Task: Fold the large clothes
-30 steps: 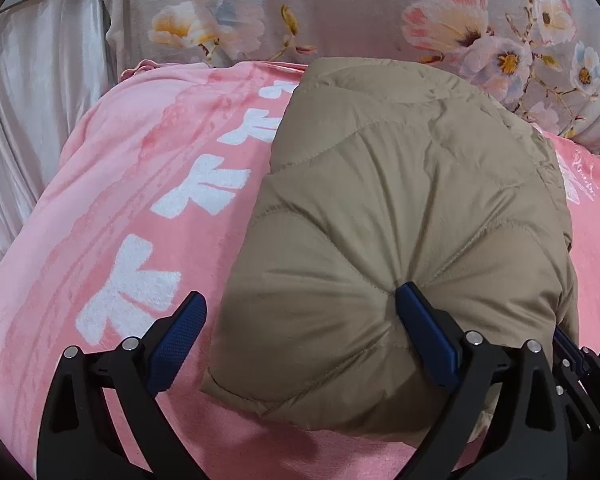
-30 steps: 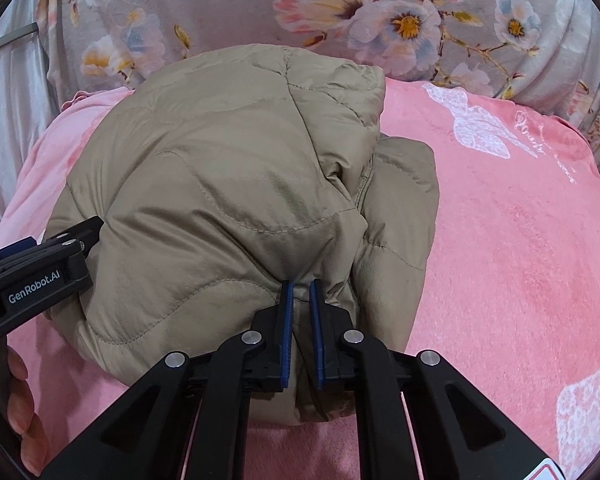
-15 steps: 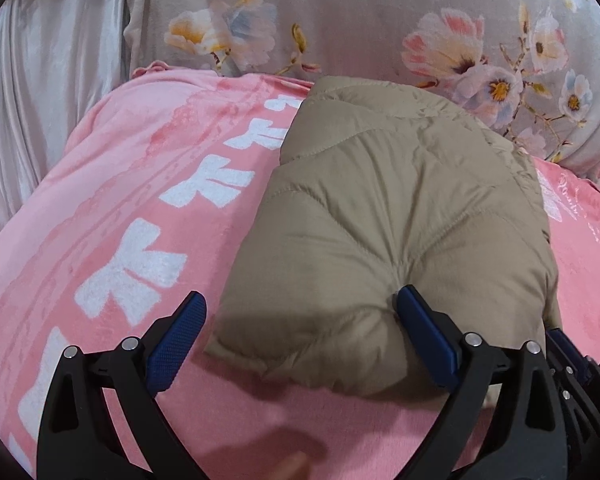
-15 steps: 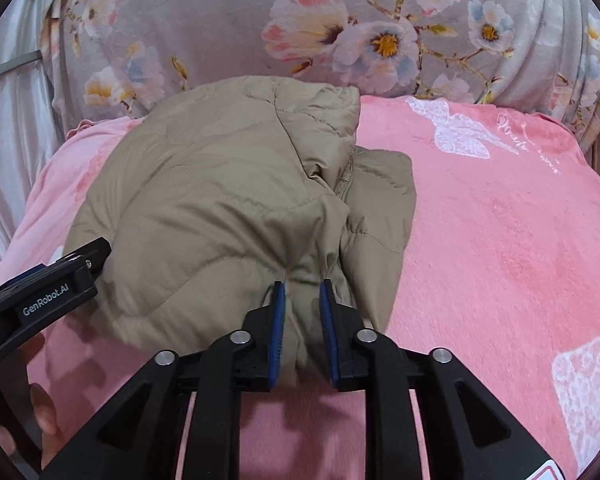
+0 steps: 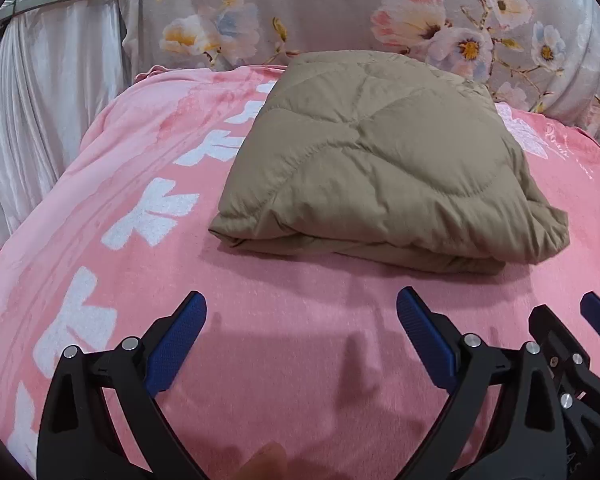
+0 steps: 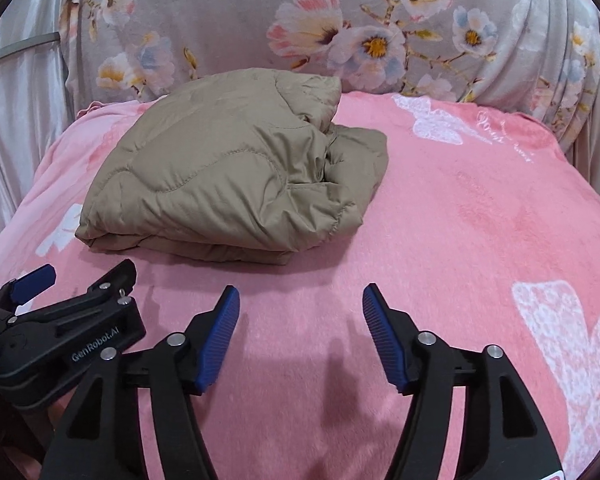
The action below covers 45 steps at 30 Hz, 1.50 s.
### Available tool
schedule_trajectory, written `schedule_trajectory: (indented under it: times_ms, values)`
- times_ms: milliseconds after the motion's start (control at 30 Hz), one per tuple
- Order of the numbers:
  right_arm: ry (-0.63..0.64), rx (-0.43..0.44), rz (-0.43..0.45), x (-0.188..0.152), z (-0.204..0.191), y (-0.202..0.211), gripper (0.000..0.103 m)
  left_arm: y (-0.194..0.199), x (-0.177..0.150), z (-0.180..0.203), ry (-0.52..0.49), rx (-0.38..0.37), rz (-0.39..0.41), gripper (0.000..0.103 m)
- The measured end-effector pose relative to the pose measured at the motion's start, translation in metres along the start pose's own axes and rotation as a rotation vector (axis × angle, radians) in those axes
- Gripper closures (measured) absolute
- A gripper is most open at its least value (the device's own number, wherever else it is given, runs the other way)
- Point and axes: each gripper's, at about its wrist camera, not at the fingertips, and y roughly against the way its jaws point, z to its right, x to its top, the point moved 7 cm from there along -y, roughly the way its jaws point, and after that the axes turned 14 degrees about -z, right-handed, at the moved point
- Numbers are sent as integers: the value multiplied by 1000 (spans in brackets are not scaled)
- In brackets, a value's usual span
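Observation:
A tan quilted puffer jacket lies folded into a thick bundle on the pink blanket. My left gripper hangs open in front of the bundle, clear of it, with only blanket between its blue pads. My right gripper is also back from the jacket, its jaws opening with nothing between them. In the right wrist view the left gripper's black body shows at the lower left. In the left wrist view part of the right gripper shows at the lower right.
Grey floral fabric rises like a backrest behind the blanket. A pale satin curtain hangs at the left. A fingertip peeks in at the bottom edge of the left wrist view.
The right gripper let go of the jacket's front edge and spread its jaws. Both grippers drew back from the bundle, and the left pad that pressed into the jacket came off it.

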Motion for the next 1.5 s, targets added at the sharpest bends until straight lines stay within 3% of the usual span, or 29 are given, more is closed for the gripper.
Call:
schedule_trajectory:
  times_ms: [333,1500]
  values:
    - [6,-29,-25,-17,-1,0,35,8,-8,1,2,22,30,9]
    - [11,-54,-27,-19,-1,0,35,9,-8,2,-5,38,40,15]
